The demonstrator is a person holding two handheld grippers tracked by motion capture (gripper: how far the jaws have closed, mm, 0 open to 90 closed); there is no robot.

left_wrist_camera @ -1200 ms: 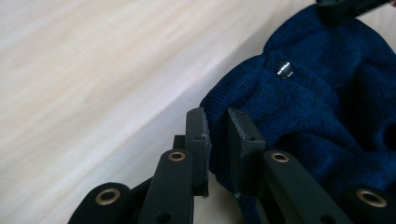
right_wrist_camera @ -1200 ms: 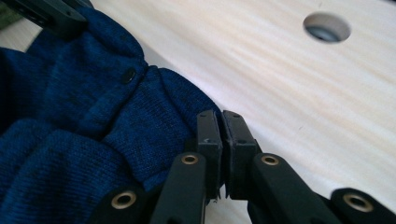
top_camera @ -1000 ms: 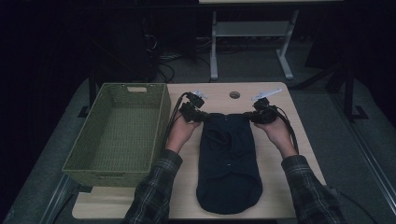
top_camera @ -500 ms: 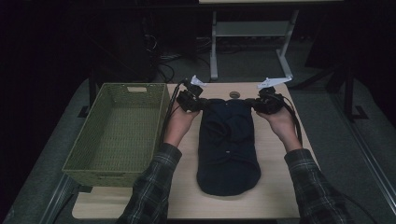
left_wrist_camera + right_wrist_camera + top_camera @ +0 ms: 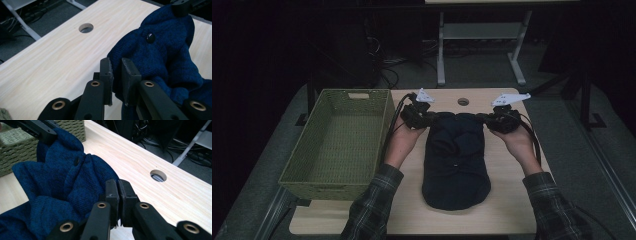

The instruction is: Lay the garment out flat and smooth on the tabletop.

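High view: left gripper [image 5: 428, 118] and right gripper [image 5: 490, 120] each clamp the navy cardigan's [image 5: 455, 160] far edge; lift evenly, keeping the fabric taut.

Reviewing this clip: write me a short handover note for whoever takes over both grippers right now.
Left gripper: shut on the far left corner of the dark blue knit garment, fabric pinched between its pads.
Right gripper: shut on the far right corner of the same garment.
Things: the garment lies lengthwise on the wooden table, its far edge lifted and stretched between the grippers; a dark button shows near that edge. The green woven basket sits empty at the table's left.
Done: both corners gripped, far edge raised.
Left, as it seems: finish folding, then likely put the garment in the basket.
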